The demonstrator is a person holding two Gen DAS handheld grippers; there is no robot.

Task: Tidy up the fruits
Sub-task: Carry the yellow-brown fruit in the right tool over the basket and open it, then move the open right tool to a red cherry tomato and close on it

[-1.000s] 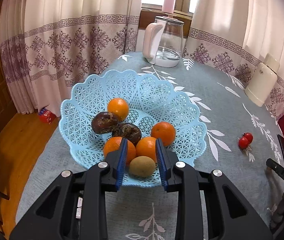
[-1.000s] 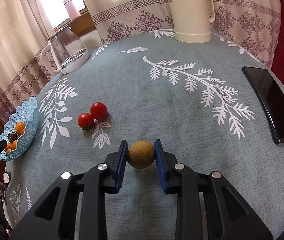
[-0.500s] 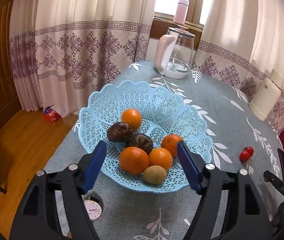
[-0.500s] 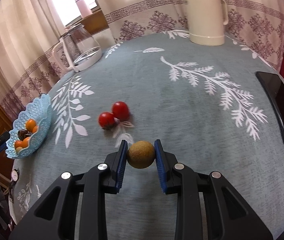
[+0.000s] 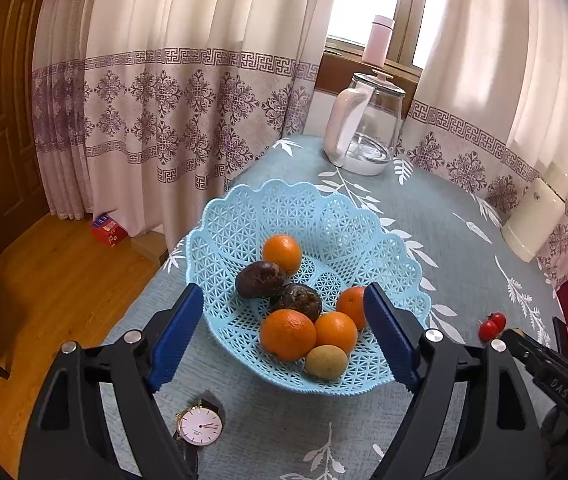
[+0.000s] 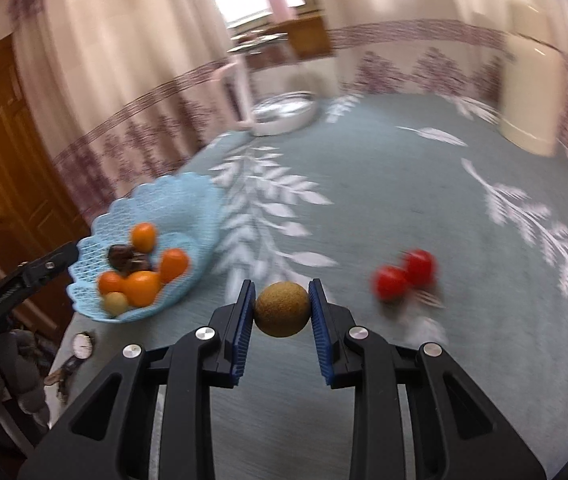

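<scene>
A light blue lattice basket (image 5: 324, 216) (image 6: 187, 196) sits near the table's left edge. In it lie several oranges (image 5: 287, 334), two dark brown fruits (image 5: 259, 280) and a kiwi (image 5: 326, 362). My left gripper (image 5: 284, 338) is open, its jaws spread wide just short of the basket's near rim, with nothing between them. My right gripper (image 6: 281, 316) is shut on a second brown kiwi (image 6: 281, 309), held above the tablecloth to the right of the basket. Two red cherry tomatoes (image 6: 404, 276) (image 5: 492, 326) lie on the cloth further right.
A wristwatch (image 5: 199, 428) lies on the cloth by the table's near edge, just before the basket. A glass kettle (image 5: 364, 128) stands at the back and a cream thermos (image 5: 534, 220) at the far right. The table's edge drops to wooden floor on the left.
My left gripper let go of the kiwi in the basket, opened wide and drew back. My right gripper lifted its kiwi and swung left toward the basket; its view is motion-blurred.
</scene>
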